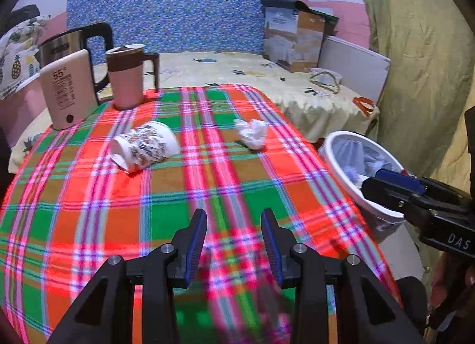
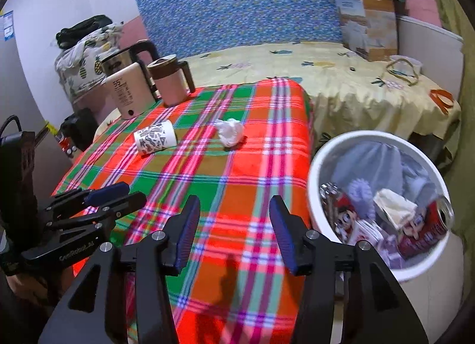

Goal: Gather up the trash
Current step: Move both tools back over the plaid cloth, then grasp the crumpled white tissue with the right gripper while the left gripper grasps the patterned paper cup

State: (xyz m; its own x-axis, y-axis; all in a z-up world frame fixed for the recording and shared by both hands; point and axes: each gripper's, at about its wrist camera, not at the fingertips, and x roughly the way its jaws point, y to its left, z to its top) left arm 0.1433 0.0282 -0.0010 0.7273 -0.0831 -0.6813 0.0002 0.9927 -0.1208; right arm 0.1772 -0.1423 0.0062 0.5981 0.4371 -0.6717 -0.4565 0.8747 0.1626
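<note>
Left gripper point(image 1: 234, 226) and right gripper point(image 2: 234, 214): both parted, holding nothing | white round bin point(image 2: 319, 165): already holds cans, wrappers | left: patterned paper cup point(image 1: 147, 145), crumpled white tissue point(image 1: 251, 133) on plaid tablecloth point(image 1: 178, 204) | probably over halfway

Open left tool point(image 1: 234, 222) faces paper cup point(image 1: 146, 145), tissue point(image 1: 251, 133).

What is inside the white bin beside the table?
The white bin has a grey liner and holds a red can, crumpled paper and printed wrappers. Anything beneath that pile is covered.
</note>
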